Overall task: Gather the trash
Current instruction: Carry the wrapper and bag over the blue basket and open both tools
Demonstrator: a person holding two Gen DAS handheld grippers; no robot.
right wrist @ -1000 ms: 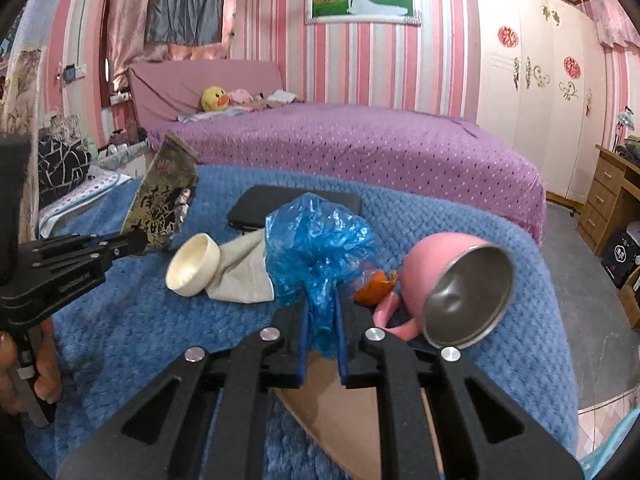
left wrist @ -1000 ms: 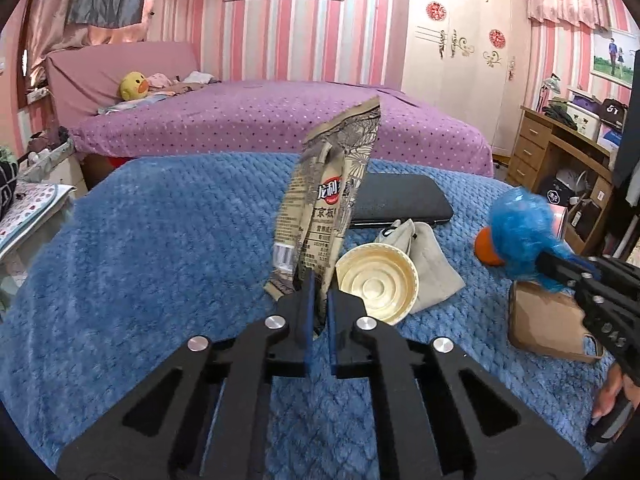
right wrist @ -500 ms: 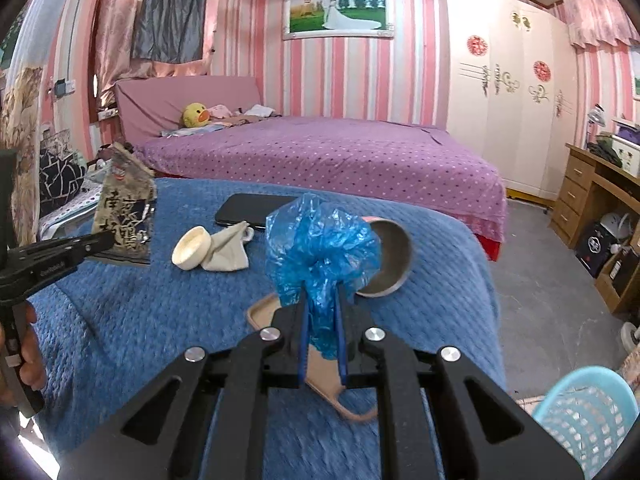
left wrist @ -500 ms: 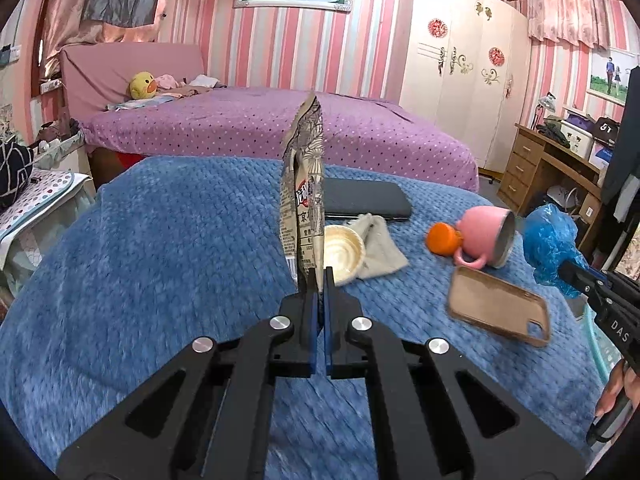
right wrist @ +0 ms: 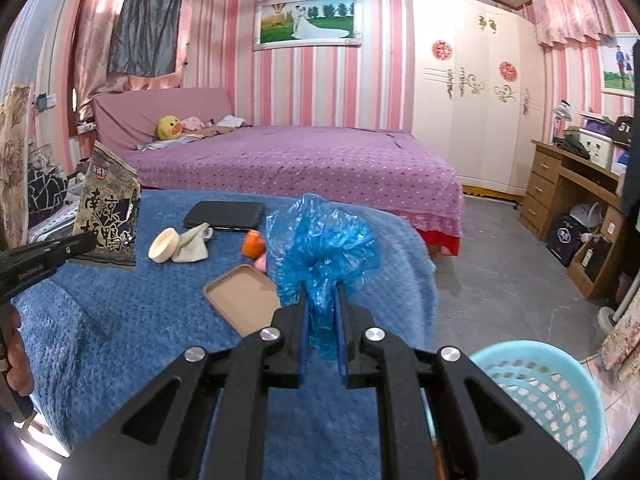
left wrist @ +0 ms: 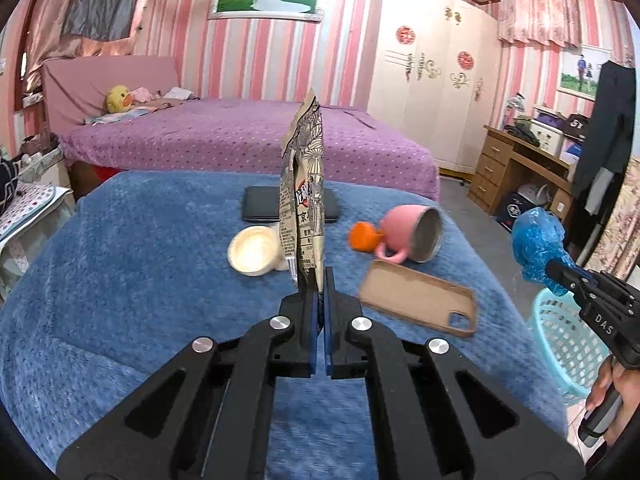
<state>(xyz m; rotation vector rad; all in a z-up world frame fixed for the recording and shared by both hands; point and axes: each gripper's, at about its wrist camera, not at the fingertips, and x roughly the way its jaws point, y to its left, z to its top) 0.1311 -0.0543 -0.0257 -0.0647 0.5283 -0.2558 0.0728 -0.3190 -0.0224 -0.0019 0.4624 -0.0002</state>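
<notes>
My left gripper (left wrist: 320,280) is shut on a tan printed snack wrapper (left wrist: 304,192) and holds it upright above the blue blanket (left wrist: 120,272). The wrapper also shows in the right wrist view (right wrist: 108,216). My right gripper (right wrist: 322,296) is shut on a crumpled blue plastic bag (right wrist: 320,240), held off the blanket's right edge, above and left of a light blue basket (right wrist: 548,400). In the left wrist view the bag (left wrist: 538,248) hangs above the basket (left wrist: 560,344).
On the blanket lie a brown phone case (left wrist: 416,300), a tipped pink mug (left wrist: 412,236), an orange thing (left wrist: 362,236), a cream lid (left wrist: 254,250), a beige cloth (right wrist: 194,244) and a black phone (right wrist: 226,216). A purple bed (right wrist: 300,160) stands behind, a wooden desk (right wrist: 572,188) at right.
Both grippers have lifted and pulled back from the blanket with their trash. The right gripper has swung right, and the blue basket has come into view below it.
</notes>
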